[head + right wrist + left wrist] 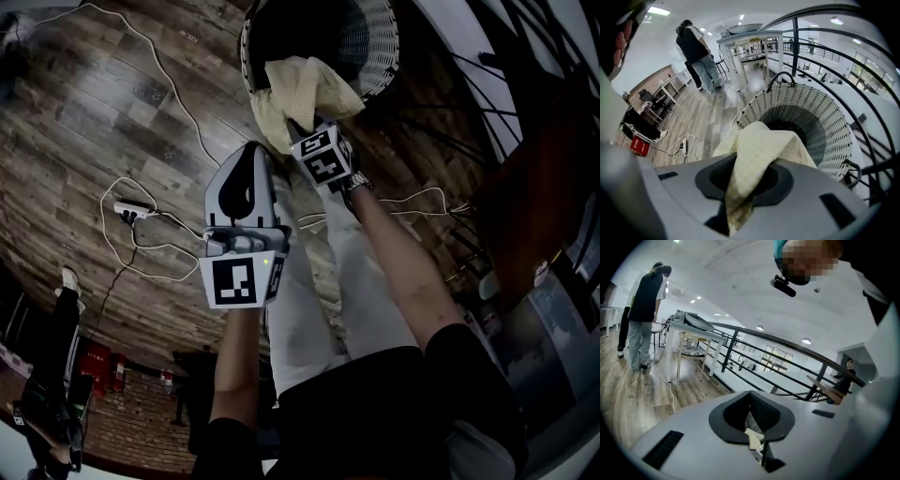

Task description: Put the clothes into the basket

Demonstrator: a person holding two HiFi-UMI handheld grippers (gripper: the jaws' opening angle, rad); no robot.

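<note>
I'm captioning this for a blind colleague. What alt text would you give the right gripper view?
The right tool grips a pale yellow checked cloth in front of an open white woven basket. Beyond lie a wood floor, a black railing, and a person standing at a white table.

Cloth (759,150) was pale yellow with a faint check weave. Basket (820,112) was white lattice, dark inside. Left gripper (251,155) shell was light grey with a black recess. Its cube (240,279) carried black-on-white square markers. Floor (112,103) was grey-brown wood planks in mixed tones. Railing (795,42) was black.
</note>
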